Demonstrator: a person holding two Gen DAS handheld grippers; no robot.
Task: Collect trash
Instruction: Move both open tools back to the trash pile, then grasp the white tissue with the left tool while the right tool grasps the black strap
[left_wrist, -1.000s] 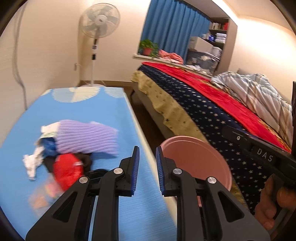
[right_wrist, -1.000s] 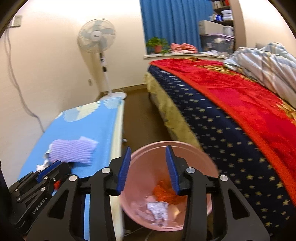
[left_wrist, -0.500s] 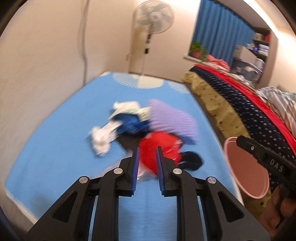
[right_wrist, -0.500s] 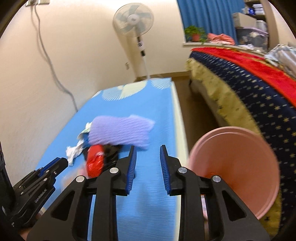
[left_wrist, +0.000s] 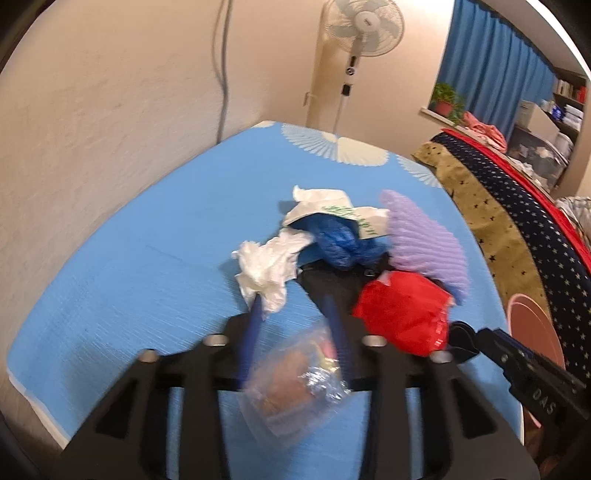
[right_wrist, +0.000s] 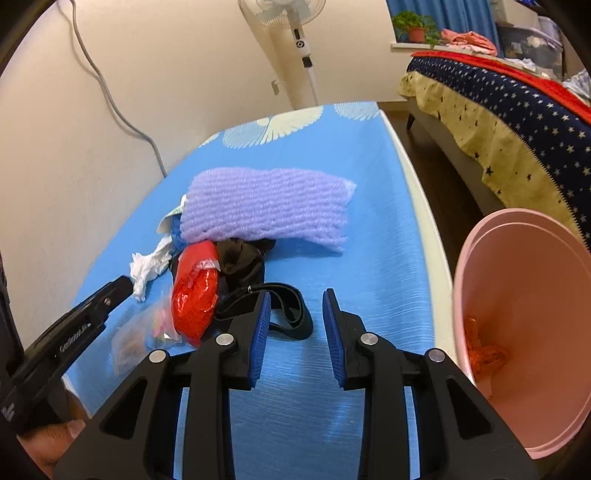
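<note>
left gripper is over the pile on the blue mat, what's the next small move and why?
Probably ease the left gripper down a little and close on the clear plastic wrapper. Its jaws have just been opening, and the wrapper already lies between the fingers, nearest piece of the pile, not yet pinched. The pink bin stands just off the mat for the drop.

Low worktop w/ ribbed blue cover, white fan pattern at far end (right_wrist: 369, 229). On it, one heap: lilac ribbed foam sleeve (right_wrist: 266, 206), crumpled white tissue (left_wrist: 267, 267), blue plastic bag (left_wrist: 341, 242), red shiny wrapper (right_wrist: 195, 291), black strap (right_wrist: 284, 310), clear plastic bag (left_wrist: 291, 384) nearest, just beside the heap
</note>
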